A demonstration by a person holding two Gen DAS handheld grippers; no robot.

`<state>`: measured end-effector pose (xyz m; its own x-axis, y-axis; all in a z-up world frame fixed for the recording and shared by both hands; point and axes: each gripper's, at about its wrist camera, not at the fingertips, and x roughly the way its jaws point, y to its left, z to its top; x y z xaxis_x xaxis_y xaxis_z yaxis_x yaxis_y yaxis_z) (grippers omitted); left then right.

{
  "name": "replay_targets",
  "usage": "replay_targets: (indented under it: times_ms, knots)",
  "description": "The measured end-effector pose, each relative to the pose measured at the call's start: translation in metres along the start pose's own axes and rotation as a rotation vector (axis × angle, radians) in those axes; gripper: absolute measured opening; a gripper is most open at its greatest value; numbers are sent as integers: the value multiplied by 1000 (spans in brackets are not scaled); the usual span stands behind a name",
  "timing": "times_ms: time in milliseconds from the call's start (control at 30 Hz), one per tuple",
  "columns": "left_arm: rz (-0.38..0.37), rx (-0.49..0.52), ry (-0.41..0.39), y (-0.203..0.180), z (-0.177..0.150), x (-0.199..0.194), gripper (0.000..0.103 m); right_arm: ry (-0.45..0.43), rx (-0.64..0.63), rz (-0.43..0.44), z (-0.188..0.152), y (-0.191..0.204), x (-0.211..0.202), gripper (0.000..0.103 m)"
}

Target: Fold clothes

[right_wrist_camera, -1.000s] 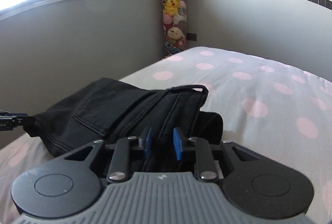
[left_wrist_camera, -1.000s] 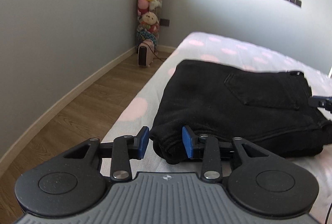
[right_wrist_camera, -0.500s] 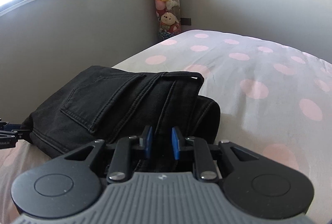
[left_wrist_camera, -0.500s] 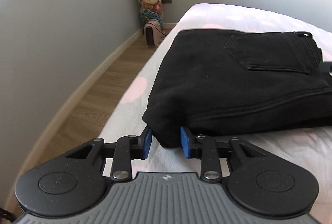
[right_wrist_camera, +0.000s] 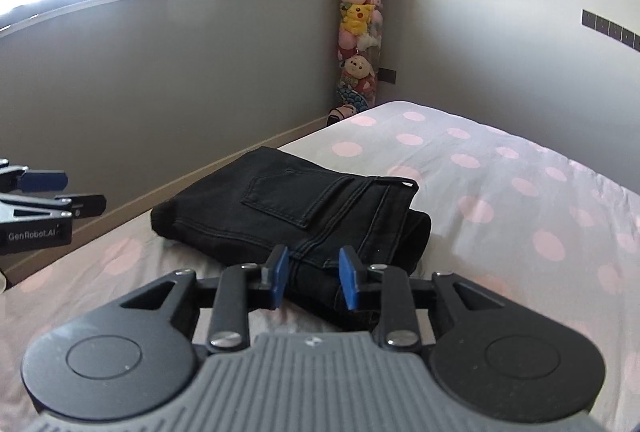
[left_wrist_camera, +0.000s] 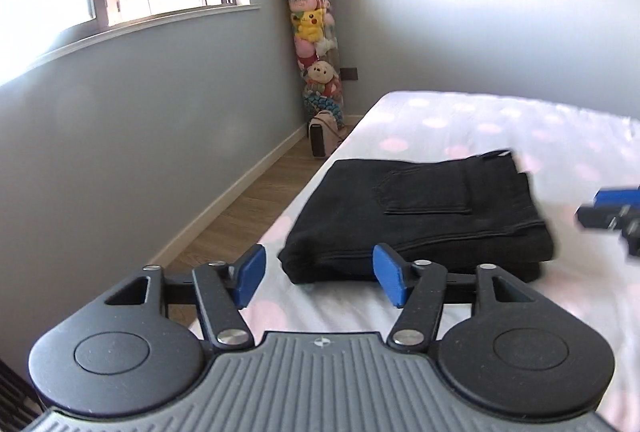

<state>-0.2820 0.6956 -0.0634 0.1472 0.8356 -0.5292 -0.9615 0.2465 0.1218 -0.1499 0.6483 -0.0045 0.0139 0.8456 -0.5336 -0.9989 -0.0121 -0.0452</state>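
While both claws open empty, folded jeans (left_wrist_camera: 416, 216) lie on dotted bed (right_wrist_camera: 500, 192)

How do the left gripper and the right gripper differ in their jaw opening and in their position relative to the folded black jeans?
The left gripper has its jaws spread wide, while the right gripper has a narrower gap. The left gripper is nearest the plain folded corner of the folded black jeans; the right gripper faces the waistband end. Both have blue pads and opening jaws, and neither grips the jeans, which lie on the polka-dot bed.
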Motion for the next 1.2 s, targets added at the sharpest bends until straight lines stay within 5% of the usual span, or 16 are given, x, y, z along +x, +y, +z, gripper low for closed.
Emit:
replay_targets:
  times_ms: [67, 367, 600, 767, 1200]
  knots:
    - [28, -1, -14, -10, -5, -27, 90, -8, -35, -6, -5, 13, -26, 37]
    - [28, 9, -56, -45, -34, -132, 92, -66, -22, -41, -36, 53, -148, 74]
    - [3, -97, -13, -61, -67, -200, 92, -71, 17, -85, -82, 73, -228, 75]
    - [35, -77, 20, -74, -91, -234, 92, -78, 71, -100, -112, 81, -274, 75]
    - [59, -75, 88, -87, -140, -286, 92, -72, 98, -137, -163, 96, -336, 75]
